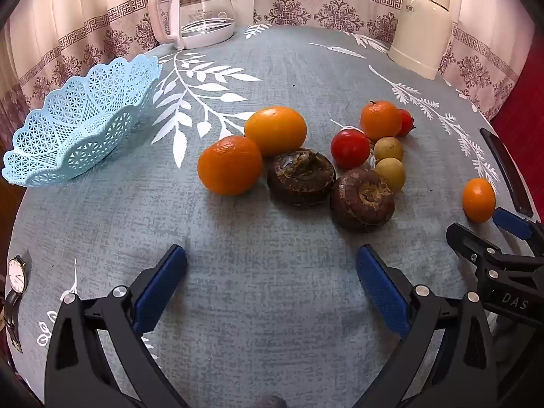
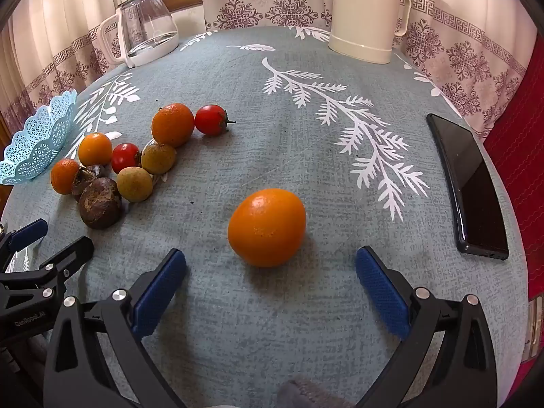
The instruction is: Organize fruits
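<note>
A cluster of fruit lies mid-table: an orange tangerine (image 1: 229,165), a smooth orange fruit (image 1: 275,131), two brown water chestnuts (image 1: 301,176) (image 1: 362,199), red cherry tomatoes (image 1: 350,149), yellowish longans (image 1: 389,170) and a small tangerine (image 1: 380,120). A light-blue lattice basket (image 1: 81,122) sits empty at the left. My left gripper (image 1: 272,275) is open, short of the cluster. One lone orange fruit (image 2: 267,227) lies apart on the right, just ahead of my open right gripper (image 2: 270,278). The same fruit (image 1: 478,200) shows beside the right gripper's fingers (image 1: 510,222) in the left wrist view.
A glass kettle (image 1: 200,6) and a cream thermos jug (image 2: 365,13) stand at the table's far edge. A black phone (image 2: 471,183) lies at the right edge, and a wristwatch (image 1: 15,292) lies at the near left. A patterned curtain hangs behind.
</note>
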{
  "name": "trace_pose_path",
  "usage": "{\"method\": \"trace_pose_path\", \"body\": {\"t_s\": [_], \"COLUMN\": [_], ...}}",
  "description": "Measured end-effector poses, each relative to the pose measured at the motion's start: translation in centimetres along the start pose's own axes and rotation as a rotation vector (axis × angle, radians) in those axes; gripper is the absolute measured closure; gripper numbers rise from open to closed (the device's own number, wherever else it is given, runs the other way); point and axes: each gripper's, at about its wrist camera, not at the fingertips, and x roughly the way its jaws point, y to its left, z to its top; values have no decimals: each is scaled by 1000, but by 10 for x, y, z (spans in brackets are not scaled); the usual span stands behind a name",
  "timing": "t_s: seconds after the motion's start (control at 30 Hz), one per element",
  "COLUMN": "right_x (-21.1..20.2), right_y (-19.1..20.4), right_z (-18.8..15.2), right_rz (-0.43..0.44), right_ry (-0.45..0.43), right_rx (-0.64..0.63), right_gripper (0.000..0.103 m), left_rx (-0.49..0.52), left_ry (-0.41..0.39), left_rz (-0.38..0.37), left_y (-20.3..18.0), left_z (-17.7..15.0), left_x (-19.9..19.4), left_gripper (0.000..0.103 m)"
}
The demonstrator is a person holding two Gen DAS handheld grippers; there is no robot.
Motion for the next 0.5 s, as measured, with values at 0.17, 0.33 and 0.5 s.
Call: {"method": "trace_pose_path", "body": {"t_s": [0.17,0.33,0.5], "right_x": [0,0,0], "right_y": [0,0,-1], "right_z": [0,0,0], "right_rz": [-2,-2,0], "right_ry": [1,0,-1], "right_rx": [-1,0,1], "right_gripper": [5,5,5], "left_rx": [-7,-7,-7], "left_ry": [8,7,6], "left_rz": [-8,-9,-10], "left_y": [0,0,1], "left_z": [1,1,1], "left_x": [0,1,1], "left_gripper": [2,2,2]}}
